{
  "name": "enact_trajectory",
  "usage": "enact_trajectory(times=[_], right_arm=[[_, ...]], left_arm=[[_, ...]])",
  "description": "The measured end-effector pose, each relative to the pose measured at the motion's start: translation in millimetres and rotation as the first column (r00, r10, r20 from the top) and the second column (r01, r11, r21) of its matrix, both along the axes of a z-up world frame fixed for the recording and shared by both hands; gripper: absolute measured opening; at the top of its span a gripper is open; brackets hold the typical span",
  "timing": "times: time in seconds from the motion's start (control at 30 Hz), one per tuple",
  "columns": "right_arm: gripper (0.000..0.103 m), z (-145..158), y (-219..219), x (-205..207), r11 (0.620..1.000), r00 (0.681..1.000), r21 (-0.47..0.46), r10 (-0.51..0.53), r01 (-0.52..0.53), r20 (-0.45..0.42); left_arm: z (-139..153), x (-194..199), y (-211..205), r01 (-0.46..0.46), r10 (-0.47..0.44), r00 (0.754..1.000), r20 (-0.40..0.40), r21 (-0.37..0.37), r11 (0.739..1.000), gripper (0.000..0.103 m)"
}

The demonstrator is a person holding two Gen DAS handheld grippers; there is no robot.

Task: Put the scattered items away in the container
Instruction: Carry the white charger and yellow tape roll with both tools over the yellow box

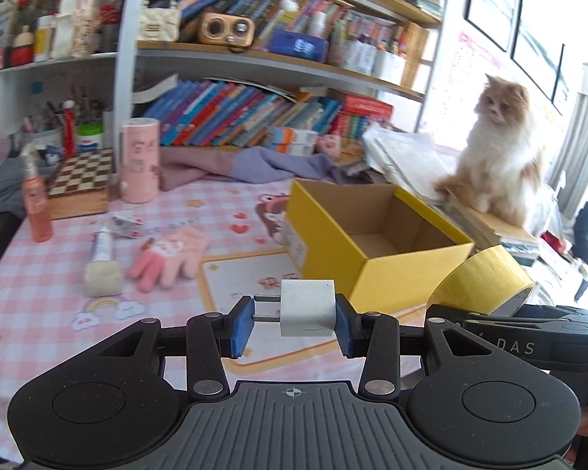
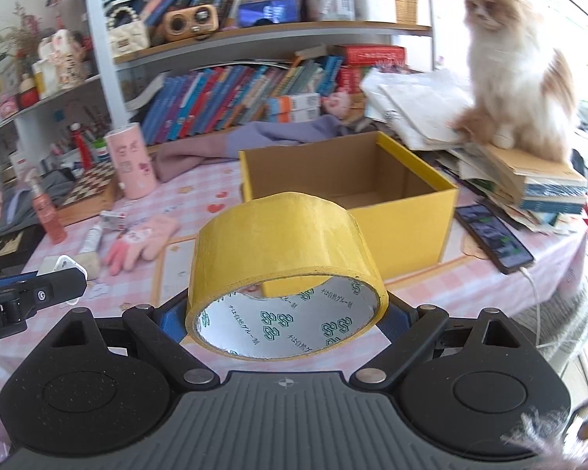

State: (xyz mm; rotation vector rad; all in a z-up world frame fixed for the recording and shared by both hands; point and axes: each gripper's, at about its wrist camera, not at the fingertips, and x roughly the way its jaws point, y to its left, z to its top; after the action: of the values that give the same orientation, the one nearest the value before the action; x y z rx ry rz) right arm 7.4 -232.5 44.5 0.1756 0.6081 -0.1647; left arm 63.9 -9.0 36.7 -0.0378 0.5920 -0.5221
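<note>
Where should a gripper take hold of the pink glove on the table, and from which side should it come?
Grip the pink glove across its cuff, coming from above. It lies flat on the tablecloth, so there is no side edge to catch, and the fingers are thin and floppy; the cuff, the end toward the shelves, looks the thickest part. The tube lies close on one side, so close the jaws clear of it.

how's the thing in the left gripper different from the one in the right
The charger in the left gripper is a white solid block with two metal prongs; the tape in the right gripper is a yellow hollow roll with a printed white core. The charger fits between nearly closed jaws, while the tape spreads its jaws wide. Both are clamped and held in front of the box, not yet in it.
</note>
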Motion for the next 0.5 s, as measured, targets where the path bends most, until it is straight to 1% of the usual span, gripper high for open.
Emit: enact_trajectory(times=[0.23, 0.5], right_arm=[[0.092, -0.9, -19.1, -0.4, 0.999, 0.999, 0.002, -0.041, 0.041, -0.007], [0.092, -1.0, -32.3, 7.0, 0.999, 0.999, 0.007, -0.053, 0.054, -0.005]], left_arm=[[0.4, 4.7, -23.7, 0.046, -0.046, 0.999, 0.0, 0.005, 0.999, 0.041], [1.6, 14.5, -38.4, 0.068, -0.068, 0.998, 0.004, 0.014, 0.998, 0.041]])
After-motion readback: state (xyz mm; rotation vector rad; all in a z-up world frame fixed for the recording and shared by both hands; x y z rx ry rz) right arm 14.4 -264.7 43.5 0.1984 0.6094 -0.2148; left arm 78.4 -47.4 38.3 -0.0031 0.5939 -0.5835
